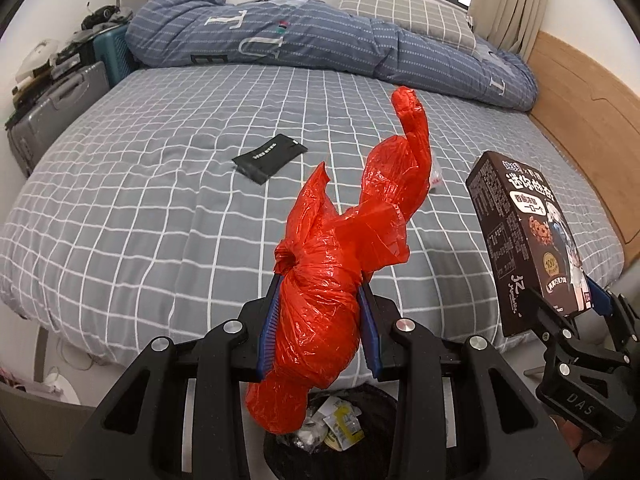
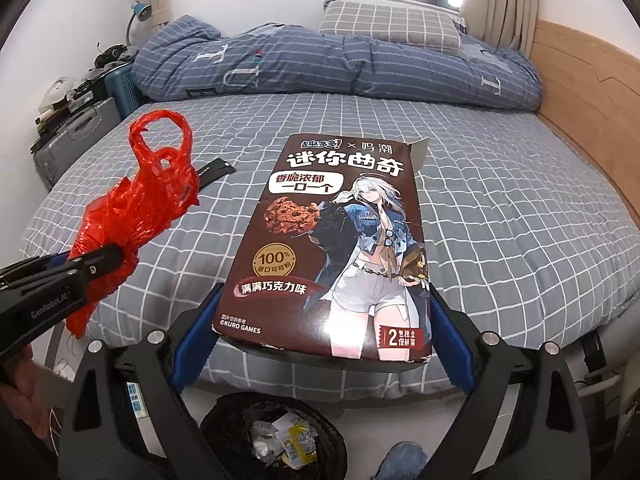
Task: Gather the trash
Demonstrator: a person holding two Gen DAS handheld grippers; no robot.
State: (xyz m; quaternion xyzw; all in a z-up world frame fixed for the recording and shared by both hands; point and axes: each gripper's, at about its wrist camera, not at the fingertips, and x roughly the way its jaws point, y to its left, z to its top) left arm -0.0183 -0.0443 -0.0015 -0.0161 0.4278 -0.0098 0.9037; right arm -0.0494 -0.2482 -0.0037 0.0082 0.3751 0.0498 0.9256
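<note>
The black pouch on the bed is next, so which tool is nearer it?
Left. The left tool, gripping the red bag, is nearer the black pouch; the right tool sits farther right.

Checked bed (image 1: pixel 160 208) bears black packet (image 1: pixel 270 156), folded quilt (image 1: pixel 320 36), perhaps a pillow (image 1: pixel 404 12).

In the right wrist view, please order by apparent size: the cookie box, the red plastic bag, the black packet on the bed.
1. cookie box, largest; it sits close to the camera in the right gripper, which inflates it.
2. red plastic bag, held in the left gripper.
3. black packet, smallest, but farther away and partly hidden by the bag.
</note>
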